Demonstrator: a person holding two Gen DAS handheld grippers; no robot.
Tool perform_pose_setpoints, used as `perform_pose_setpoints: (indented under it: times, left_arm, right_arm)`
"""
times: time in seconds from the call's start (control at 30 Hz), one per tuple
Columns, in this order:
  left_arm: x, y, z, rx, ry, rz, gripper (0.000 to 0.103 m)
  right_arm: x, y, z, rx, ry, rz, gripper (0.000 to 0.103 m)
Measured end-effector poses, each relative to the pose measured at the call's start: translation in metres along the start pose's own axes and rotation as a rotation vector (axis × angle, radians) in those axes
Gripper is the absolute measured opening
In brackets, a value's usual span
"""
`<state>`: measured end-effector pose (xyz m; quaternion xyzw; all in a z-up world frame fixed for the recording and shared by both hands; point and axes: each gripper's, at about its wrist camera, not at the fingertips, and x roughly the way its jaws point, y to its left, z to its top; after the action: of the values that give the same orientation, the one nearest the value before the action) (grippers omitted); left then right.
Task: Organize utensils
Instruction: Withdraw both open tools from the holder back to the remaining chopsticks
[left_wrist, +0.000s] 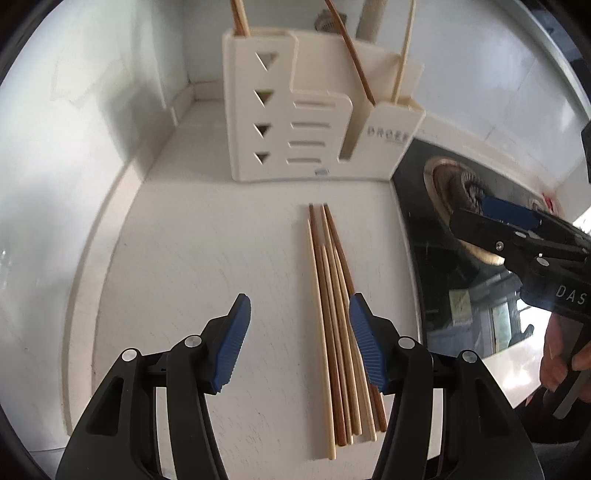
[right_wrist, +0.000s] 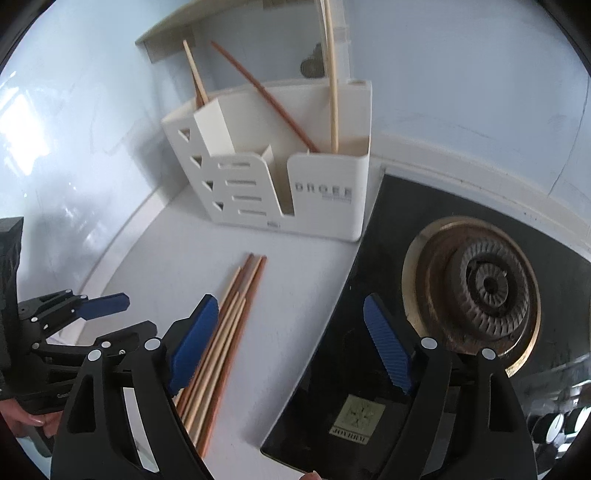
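**Lying loose: chopsticks between holder and claws**

Resting flat on the white tabletop (left_wrist: 192, 258), a bundle of chopsticks (left_wrist: 334, 317) lies just in front of the cream utensil holder (left_wrist: 295, 122), which has several sticks standing in it. The left claw (left_wrist: 300, 343) hangs open above the bundle, gripping nothing. The right claw (right_wrist: 291, 347) is open and empty, beside the burner (right_wrist: 484, 291).
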<state>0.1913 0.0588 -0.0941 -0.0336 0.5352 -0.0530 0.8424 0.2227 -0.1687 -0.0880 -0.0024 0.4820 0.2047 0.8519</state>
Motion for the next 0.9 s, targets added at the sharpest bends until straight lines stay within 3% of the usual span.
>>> perform_pose_setpoints:
  times: [0.33,0.9]
  left_arm:
    - [0.031,-0.008,-0.012,0.037,0.142,0.013,0.056]
    - [0.058,-0.005,-0.021,0.043,0.241,0.059,0.056]
  right_arm:
    - [0.008,-0.002,-0.01,-0.001,0.06,0.01,0.081]
    - [0.022,-0.004,-0.03,-0.003,0.133,0.025,0.081]
